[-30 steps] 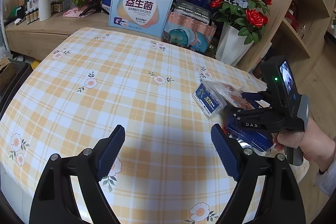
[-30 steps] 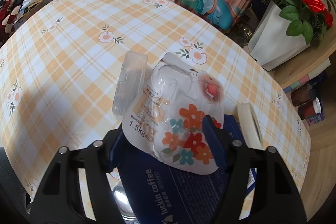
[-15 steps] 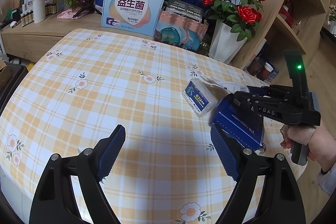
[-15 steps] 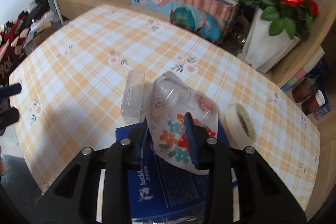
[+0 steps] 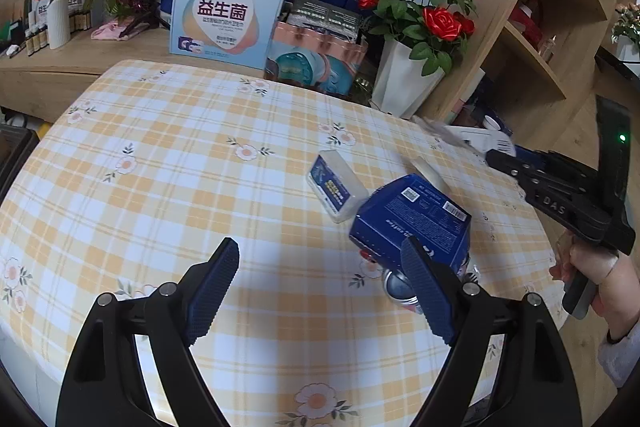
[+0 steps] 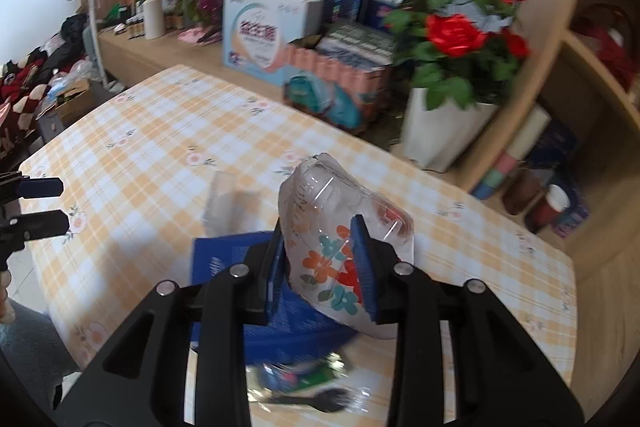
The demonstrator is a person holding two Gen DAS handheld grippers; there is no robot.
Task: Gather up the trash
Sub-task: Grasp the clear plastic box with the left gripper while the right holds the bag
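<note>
The right gripper (image 6: pixel 322 259) clenches the clear flower-printed plastic pouch (image 6: pixel 340 239), lifted above the blue cardboard coffee box (image 5: pixel 412 223) near the yellow-checked tablecloth's (image 5: pixel 180 155) four-o'clock edge; the left gripper (image 5: pixel 320 291) gapes, empty — bare cloth toward ten o'clock.

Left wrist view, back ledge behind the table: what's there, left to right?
White ribbed vase → pale blue probiotics box → pink and teal multipack → white pot of red roses → wooden shelf unit.
</note>
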